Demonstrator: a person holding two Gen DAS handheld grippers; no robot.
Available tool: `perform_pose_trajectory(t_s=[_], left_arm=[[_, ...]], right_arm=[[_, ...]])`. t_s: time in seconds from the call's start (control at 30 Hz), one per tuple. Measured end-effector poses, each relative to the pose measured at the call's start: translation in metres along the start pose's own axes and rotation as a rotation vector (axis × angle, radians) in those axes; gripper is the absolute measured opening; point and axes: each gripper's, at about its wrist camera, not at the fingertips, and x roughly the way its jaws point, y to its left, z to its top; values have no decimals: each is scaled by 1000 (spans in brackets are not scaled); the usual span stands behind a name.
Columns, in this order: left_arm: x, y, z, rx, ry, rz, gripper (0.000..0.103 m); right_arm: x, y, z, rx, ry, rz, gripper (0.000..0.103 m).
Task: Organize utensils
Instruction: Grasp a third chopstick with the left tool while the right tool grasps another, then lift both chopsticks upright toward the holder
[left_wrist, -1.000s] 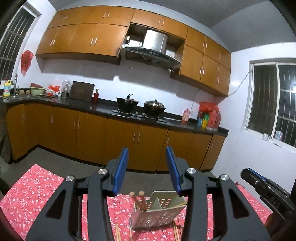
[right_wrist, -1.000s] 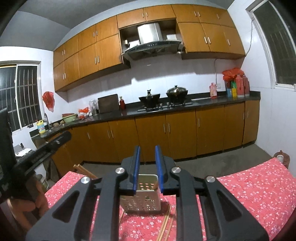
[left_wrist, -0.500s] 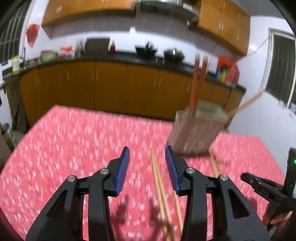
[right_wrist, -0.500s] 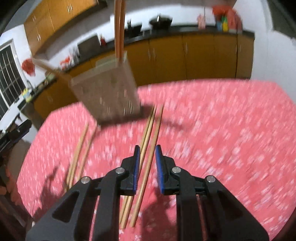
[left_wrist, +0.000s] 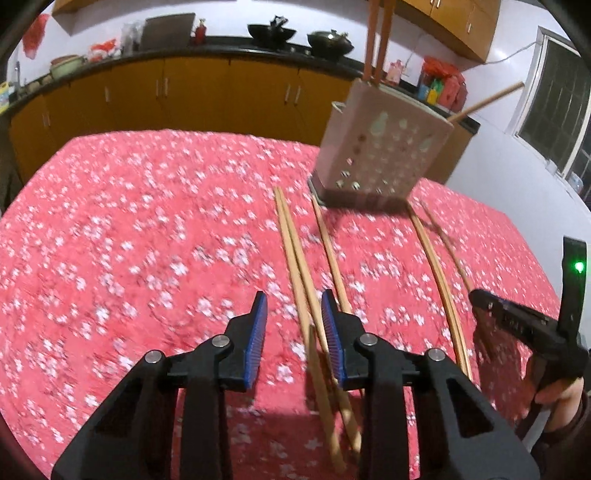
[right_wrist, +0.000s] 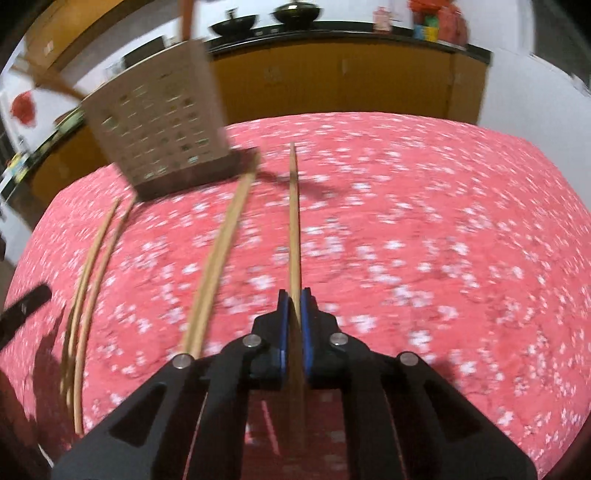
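A: What do the chopsticks look like?

B: Long, pale wooden sticks lying on the red floral tablecloth (left_wrist: 110, 229), running from near to far toward the perforated holder (left_wrist: 380, 155), which already has a few upright.

A: And the grippers?

B: The right gripper (right_wrist: 291, 306) is pinching one chopstick (right_wrist: 294, 221). The left gripper (left_wrist: 293, 314) is closing around a pair of chopsticks (left_wrist: 299, 266), not yet pressing them.
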Motion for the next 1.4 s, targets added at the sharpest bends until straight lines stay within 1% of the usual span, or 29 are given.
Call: perform_pose_trajectory(t_s=[0.1,0.2,0.3,0.37,0.47,0.6,0.77,0.83,0.93,1.23,1.4], left_arm=[[5,-5,-4,12,22,-17,25],[12,-8,-8,33,50,-1,20],[20,-9,-13,48,81,29,16],[20,-14,-14,93,69,66,12],[20,-16,-16,120,61,98,10],[21,-9,-12,118,58,131,8],[23,20,1,57,51,182,8],[23,31,4,34,45,180,8],[21,42,5,-5,40,137,8],[19,46,5,-26,39,115,9],[22,43,6,-21,40,124,9]], right_arm=[[1,-6,0,8,-2,-2,8],[0,-7,-4,-10,-8,-13,8],[-1,-6,-4,-14,-12,-16,8],[0,-6,-4,-19,-12,-16,8],[0,-2,-4,-26,-9,-16,8],[-5,1,-8,-43,-10,2,10],[-5,1,-8,-69,-21,-7,8],[-3,-2,-5,-57,-26,-11,8],[0,-7,0,-35,-27,-6,8],[4,-8,3,-38,-23,-11,9],[5,-8,4,-38,-23,-11,9]])
